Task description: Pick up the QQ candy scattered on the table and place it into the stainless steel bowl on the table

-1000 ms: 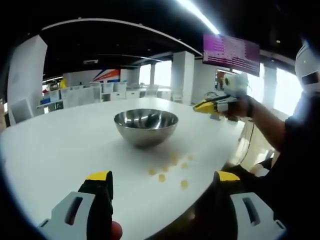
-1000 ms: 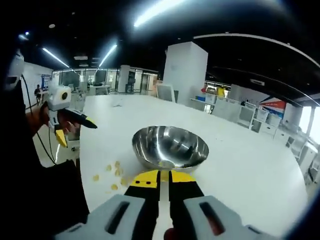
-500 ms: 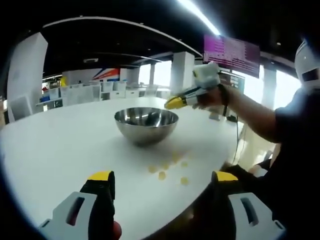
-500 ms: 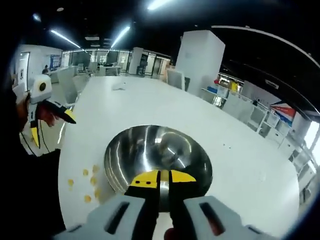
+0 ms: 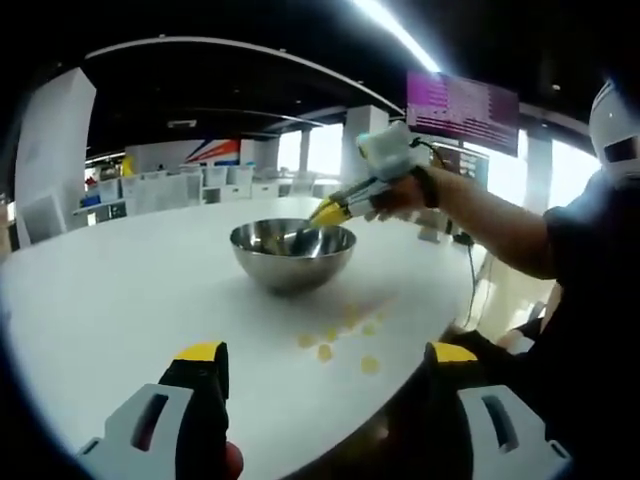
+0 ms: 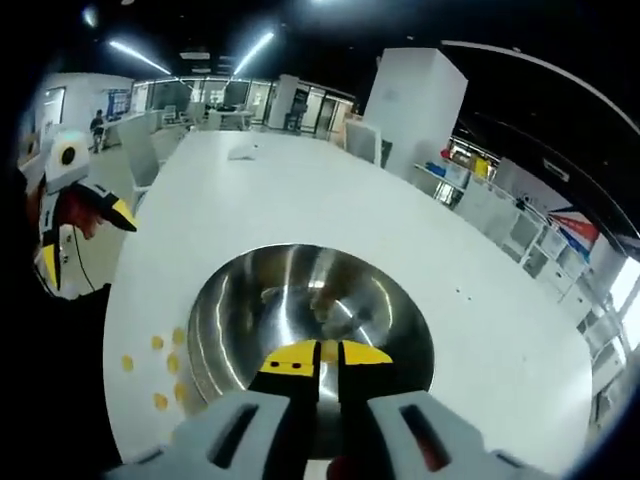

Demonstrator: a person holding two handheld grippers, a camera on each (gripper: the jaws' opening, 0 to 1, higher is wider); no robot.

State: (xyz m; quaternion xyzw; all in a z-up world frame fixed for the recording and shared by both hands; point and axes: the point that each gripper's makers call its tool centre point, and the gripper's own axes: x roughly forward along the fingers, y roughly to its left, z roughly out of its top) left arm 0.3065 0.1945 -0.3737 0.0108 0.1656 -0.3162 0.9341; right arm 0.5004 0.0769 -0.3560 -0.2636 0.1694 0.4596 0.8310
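Your right gripper [image 6: 320, 352] sits right over the shiny stainless steel bowl [image 6: 310, 320], fingers pinched together, likely to drop a yellow QQ candy, though none shows. Loose candies [image 5: 335, 335] lie just beside the bowl. Left gripper [image 5: 325, 352] waits wide open, empty. No readable labels.

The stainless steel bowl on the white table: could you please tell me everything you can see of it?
The round, shiny stainless steel bowl stands upright on the white table, its mirror-like wall curving down to a narrow base. Its inside looks bare, showing only reflections. Small yellow candies lie scattered on the table beside it, apart from it. The right tool, yellow tips together, hangs over its open mouth; I cannot tell whether it touches the rim.
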